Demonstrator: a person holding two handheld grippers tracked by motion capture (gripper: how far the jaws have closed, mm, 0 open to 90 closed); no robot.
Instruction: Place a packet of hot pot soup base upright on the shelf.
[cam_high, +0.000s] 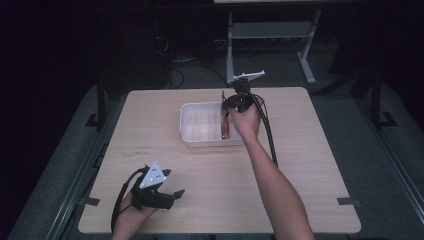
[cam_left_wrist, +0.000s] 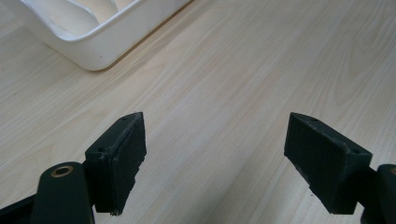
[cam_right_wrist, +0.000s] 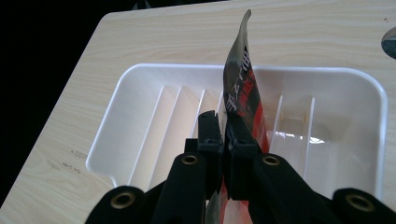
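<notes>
The right gripper (cam_right_wrist: 225, 128) pinches a thin red and black packet (cam_right_wrist: 243, 93) tight between its jaws. It holds the packet on its edge over the white tray (cam_right_wrist: 140, 79), which has little walls inside, most likely so the flat packet can slip down into one slot. The left gripper (cam_left_wrist: 215, 154) rests low over the wooden table (cam_high: 210, 190), well apart from the tray, jaws spread wide and holding nothing, probably to stay out of the way.

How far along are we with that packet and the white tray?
Done: the right gripper has the red packet pinched and held upright over the white tray. In hand: lowering it between the dividers. Left: release. The left gripper is open, idle above the table.
</notes>
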